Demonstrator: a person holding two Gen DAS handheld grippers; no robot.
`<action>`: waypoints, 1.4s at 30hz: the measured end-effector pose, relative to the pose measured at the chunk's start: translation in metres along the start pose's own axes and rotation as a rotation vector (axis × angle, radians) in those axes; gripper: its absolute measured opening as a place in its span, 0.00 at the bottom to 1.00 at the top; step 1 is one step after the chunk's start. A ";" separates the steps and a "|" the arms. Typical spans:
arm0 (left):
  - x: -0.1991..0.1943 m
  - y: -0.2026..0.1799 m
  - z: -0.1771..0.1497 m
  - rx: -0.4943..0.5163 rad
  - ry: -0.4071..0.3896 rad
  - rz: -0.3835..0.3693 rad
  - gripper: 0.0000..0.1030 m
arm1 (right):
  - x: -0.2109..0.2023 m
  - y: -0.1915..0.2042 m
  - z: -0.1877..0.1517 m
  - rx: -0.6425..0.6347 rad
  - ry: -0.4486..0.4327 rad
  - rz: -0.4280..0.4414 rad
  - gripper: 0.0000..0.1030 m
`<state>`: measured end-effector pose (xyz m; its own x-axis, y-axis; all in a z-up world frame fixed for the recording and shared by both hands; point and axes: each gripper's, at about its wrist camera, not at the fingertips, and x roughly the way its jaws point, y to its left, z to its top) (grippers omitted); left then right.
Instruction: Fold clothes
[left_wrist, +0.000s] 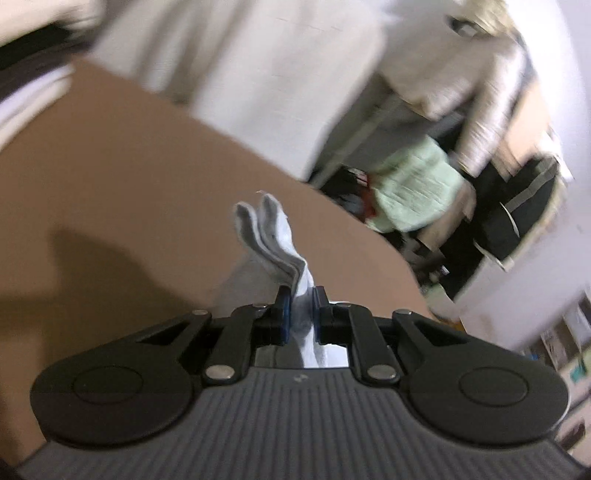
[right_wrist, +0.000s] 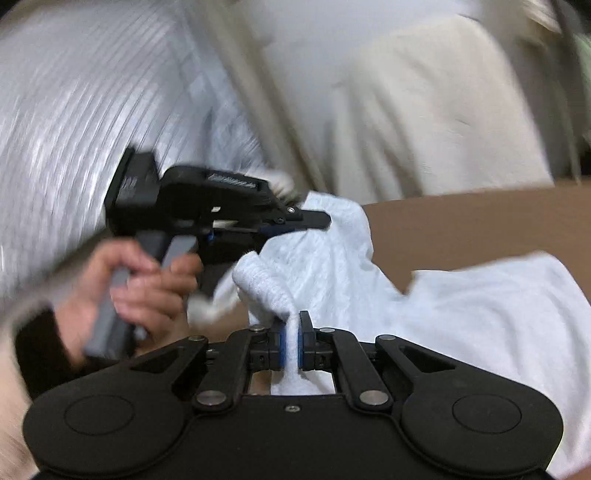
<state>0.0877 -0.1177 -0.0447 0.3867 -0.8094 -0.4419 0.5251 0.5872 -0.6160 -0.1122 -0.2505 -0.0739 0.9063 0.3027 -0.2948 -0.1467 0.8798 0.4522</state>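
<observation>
Left gripper (right_wrist: 317, 221) is clamped on one edge of the white garment (right_wrist: 332, 258); right gripper (right_wrist: 291, 341) is pinched on a neighbouring fold, presumably so the cloth is raised off the brown table (right_wrist: 480, 229) for spreading.

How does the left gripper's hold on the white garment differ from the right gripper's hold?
The left gripper pinches a thin folded edge that sticks up past its fingertips; the right gripper pinches a thicker bunch of the white garment. In the right wrist view, the left gripper sits higher and farther out. Both are shut on the same cloth above the brown table.
</observation>
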 end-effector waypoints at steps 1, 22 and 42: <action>0.020 -0.021 0.005 0.038 0.028 -0.001 0.11 | -0.012 -0.014 0.005 0.074 -0.022 -0.012 0.06; 0.093 -0.054 -0.088 0.272 0.249 0.134 0.42 | -0.040 -0.153 -0.055 0.861 0.013 -0.338 0.53; 0.058 -0.033 -0.140 0.351 0.190 0.247 0.61 | -0.048 -0.097 -0.015 0.308 0.002 -0.754 0.58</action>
<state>-0.0131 -0.1853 -0.1412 0.4035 -0.6126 -0.6796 0.6720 0.7025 -0.2343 -0.1476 -0.3449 -0.1160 0.7170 -0.3301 -0.6139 0.6188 0.7070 0.3425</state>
